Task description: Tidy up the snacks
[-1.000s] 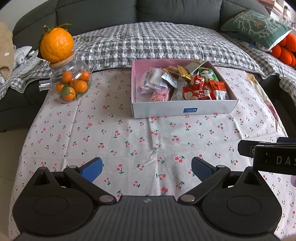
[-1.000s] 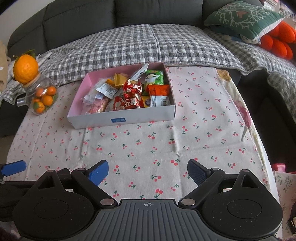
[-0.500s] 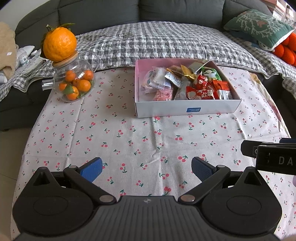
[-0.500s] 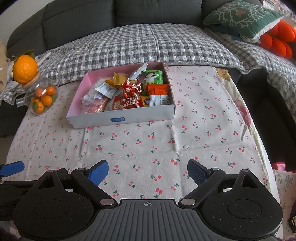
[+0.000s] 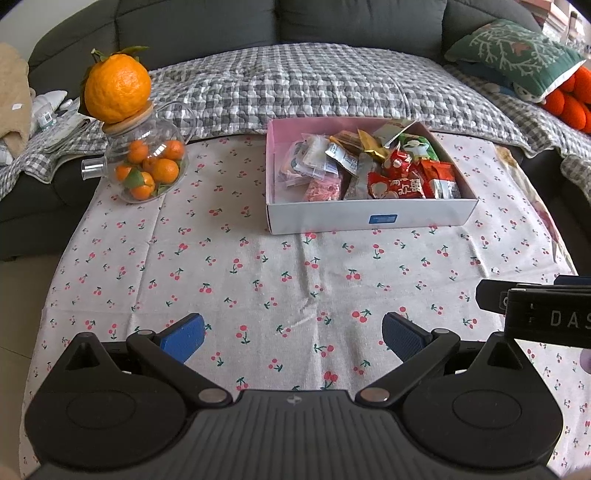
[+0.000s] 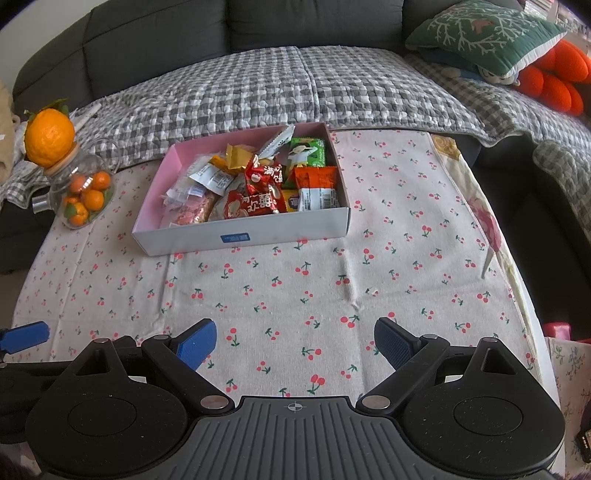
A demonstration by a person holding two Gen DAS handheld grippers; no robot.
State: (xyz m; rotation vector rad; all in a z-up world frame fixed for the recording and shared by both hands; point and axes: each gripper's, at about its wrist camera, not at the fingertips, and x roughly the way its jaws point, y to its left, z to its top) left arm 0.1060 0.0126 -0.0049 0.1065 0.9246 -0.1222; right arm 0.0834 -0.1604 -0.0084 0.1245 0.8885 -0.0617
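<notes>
- Left gripper [image 5: 293,338]: jaws spread wide, nothing between them, hovering over the cherry-print tablecloth [image 5: 258,280] at the near edge.
- Right gripper [image 6: 295,341]: same, wide apart and empty, just beside the left one.
- Snack box [image 5: 369,218]: white outside, pink inside, sits on the cloth at the far side near the sofa [image 5: 332,22], well apart from both grippers.
- Snacks [image 5: 369,170] all lie in the box, a loose pile: red packets near the front wall, green packet [image 6: 308,152] at the back right, clear and silver wrappers on the left.
- Glass jar [image 5: 146,170] of small oranges stands left of the box, big orange [image 5: 117,88] on its lid.
</notes>
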